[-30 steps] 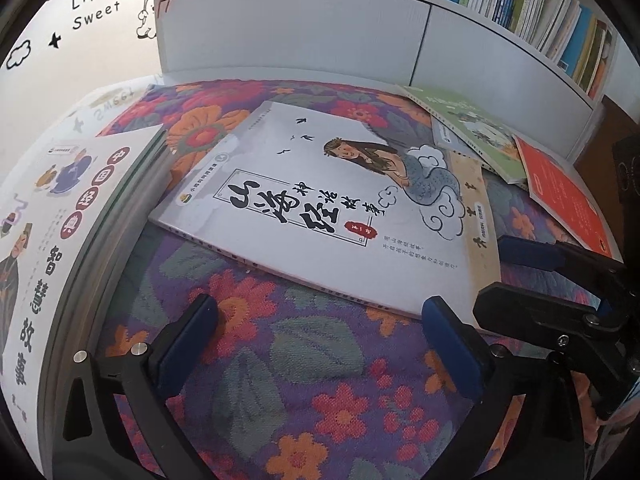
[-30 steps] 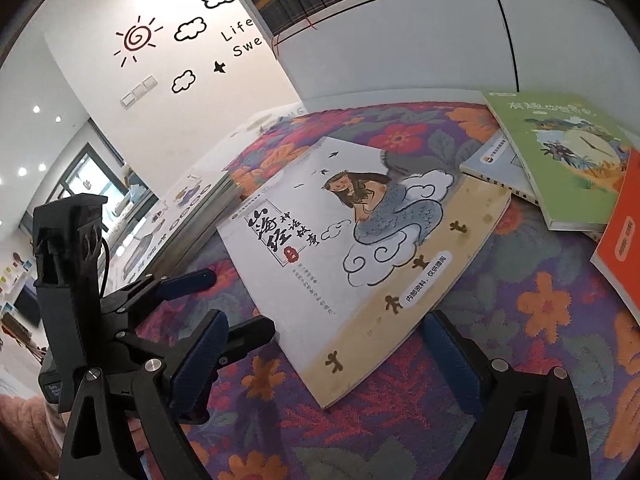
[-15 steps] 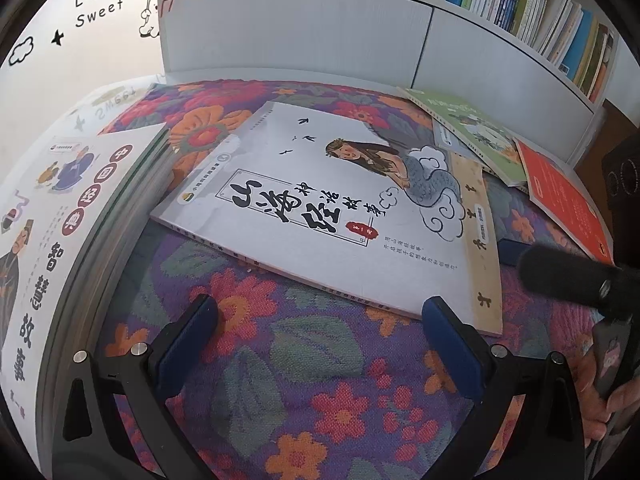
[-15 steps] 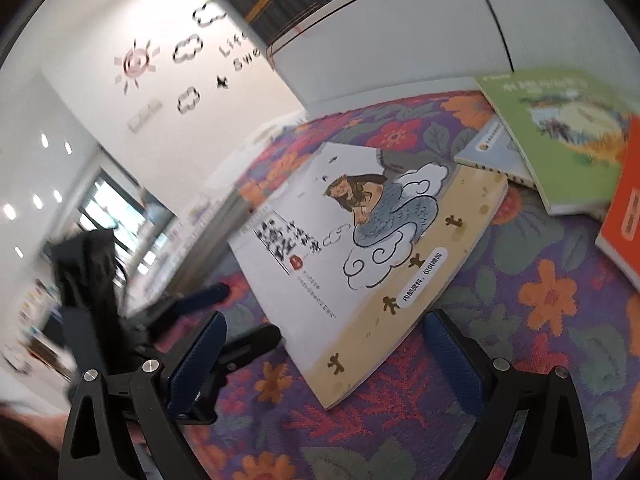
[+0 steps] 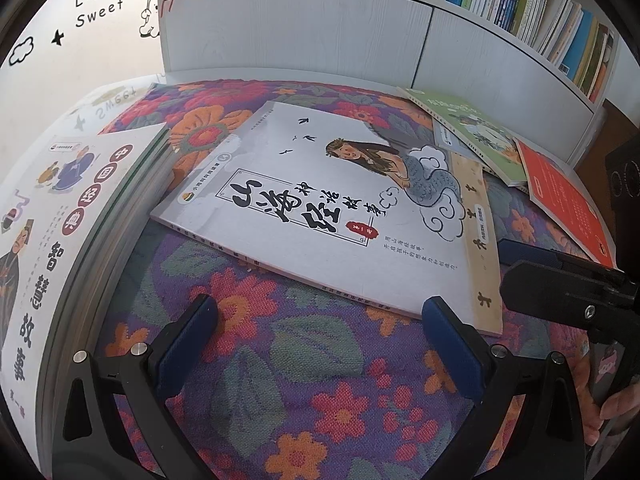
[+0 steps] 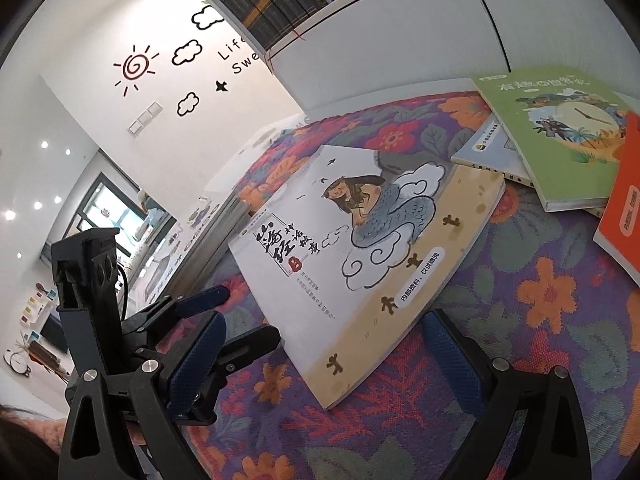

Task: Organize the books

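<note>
A white picture book (image 5: 332,208) with a mermaid figure and a tan edge strip lies flat on the floral cloth (image 5: 304,392). My left gripper (image 5: 320,344) hovers open just short of its spine edge, with nothing between the blue pads. My right gripper (image 6: 324,360) is open too, and the white book (image 6: 360,248) has its near tan corner lying between the fingers; I cannot tell if they touch it. From the left wrist view the right gripper (image 5: 506,268) sits beside that corner. The left gripper (image 6: 248,314) appears at the book's left in the right wrist view.
A tall stack of books (image 5: 80,208) stands at the left. A green book (image 6: 560,132) lies on a grey one (image 6: 492,152), with an orange book (image 6: 624,216) at the right. A white bookcase (image 5: 320,36) with filled shelves closes off the back.
The right gripper swung briefly half a second ago, blurring its view, and is back beside the book's tan corner. The left gripper and the white book have stayed put.
</note>
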`<move>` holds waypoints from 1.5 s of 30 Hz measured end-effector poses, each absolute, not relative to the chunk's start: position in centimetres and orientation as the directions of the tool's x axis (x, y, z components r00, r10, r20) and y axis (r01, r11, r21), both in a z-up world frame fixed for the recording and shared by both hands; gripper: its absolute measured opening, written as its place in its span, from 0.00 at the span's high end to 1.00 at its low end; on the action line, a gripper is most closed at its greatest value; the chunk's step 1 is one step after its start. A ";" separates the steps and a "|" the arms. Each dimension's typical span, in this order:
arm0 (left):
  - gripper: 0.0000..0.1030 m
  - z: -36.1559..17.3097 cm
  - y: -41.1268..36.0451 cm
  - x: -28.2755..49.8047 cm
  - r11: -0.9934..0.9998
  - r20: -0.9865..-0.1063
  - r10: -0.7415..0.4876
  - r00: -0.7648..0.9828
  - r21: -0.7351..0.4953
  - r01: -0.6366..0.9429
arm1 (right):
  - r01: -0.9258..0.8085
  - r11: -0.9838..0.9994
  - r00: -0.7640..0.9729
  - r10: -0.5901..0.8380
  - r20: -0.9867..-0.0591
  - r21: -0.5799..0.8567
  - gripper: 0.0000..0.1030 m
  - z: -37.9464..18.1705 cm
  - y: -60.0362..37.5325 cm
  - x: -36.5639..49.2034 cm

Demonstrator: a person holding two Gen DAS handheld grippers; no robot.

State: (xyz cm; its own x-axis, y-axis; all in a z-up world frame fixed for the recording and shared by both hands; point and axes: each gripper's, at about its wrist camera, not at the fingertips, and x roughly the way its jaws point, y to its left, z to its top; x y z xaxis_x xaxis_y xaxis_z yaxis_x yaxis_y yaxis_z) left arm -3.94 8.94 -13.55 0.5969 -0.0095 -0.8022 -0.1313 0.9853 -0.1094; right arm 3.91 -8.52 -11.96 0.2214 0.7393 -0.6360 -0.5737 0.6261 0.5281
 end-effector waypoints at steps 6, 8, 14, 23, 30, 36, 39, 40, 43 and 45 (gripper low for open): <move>0.01 -13.5 9.0 -4.2 0.982 -0.801 0.006 0.599 -0.109 -0.154 | -0.584 0.639 0.232 0.722 -0.652 0.500 0.03 -11.9 -8.2 3.6; 0.01 -13.4 9.2 -4.4 0.979 -0.799 0.007 0.602 -0.117 -0.166 | -0.589 0.642 0.234 0.717 -0.656 0.491 0.03 -11.9 -8.1 3.5; 0.01 -13.5 9.0 -4.4 0.980 -0.800 0.018 0.599 -0.104 -0.167 | -0.598 0.648 0.239 0.705 -0.668 0.471 0.01 -11.9 -7.8 3.4; 0.01 -13.5 9.0 -4.4 0.980 -0.800 0.018 0.600 -0.105 -0.169 | -0.610 0.665 0.255 0.679 -0.688 0.431 0.00 -11.9 -7.3 2.9; 0.01 -13.5 9.0 -4.5 0.978 -0.799 0.035 0.601 -0.096 -0.185 | -0.603 0.681 0.273 0.665 -0.695 0.415 0.00 -11.8 -7.3 2.8; 0.01 -13.5 9.3 -4.6 0.974 -0.797 0.036 0.603 -0.107 -0.200 | -0.527 0.797 0.473 0.565 -0.676 0.297 0.04 -9.7 -8.7 2.3; 0.01 -13.5 9.4 -4.6 0.973 -0.795 0.036 0.605 -0.110 -0.202 | -0.552 0.815 0.512 0.499 -0.699 0.177 0.04 -8.4 -6.6 4.0; 0.01 -13.4 9.5 -4.7 0.971 -0.793 0.033 0.608 -0.118 -0.207 | -0.560 0.819 0.511 0.462 -0.725 0.128 0.04 -8.4 -5.4 4.8; 0.01 -13.3 9.9 -5.2 0.961 -0.796 0.014 0.605 -0.156 -0.228 | -0.552 0.831 0.498 0.393 -0.773 0.067 0.04 -8.3 -2.0 9.1; 0.01 -13.2 9.8 -5.4 0.958 -0.795 0.000 0.606 -0.173 -0.227 | -0.466 0.870 0.417 0.376 -0.828 0.161 0.04 -9.3 -0.8 13.7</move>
State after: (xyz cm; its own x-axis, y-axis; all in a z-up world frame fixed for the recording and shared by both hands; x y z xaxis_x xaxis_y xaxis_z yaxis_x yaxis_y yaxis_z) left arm -5.39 9.79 -13.17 0.6061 0.0001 -0.7954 -0.2270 0.9584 -0.1728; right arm 13.72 -0.76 -9.32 0.4165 0.3765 -0.8275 -0.4664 0.8698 0.1610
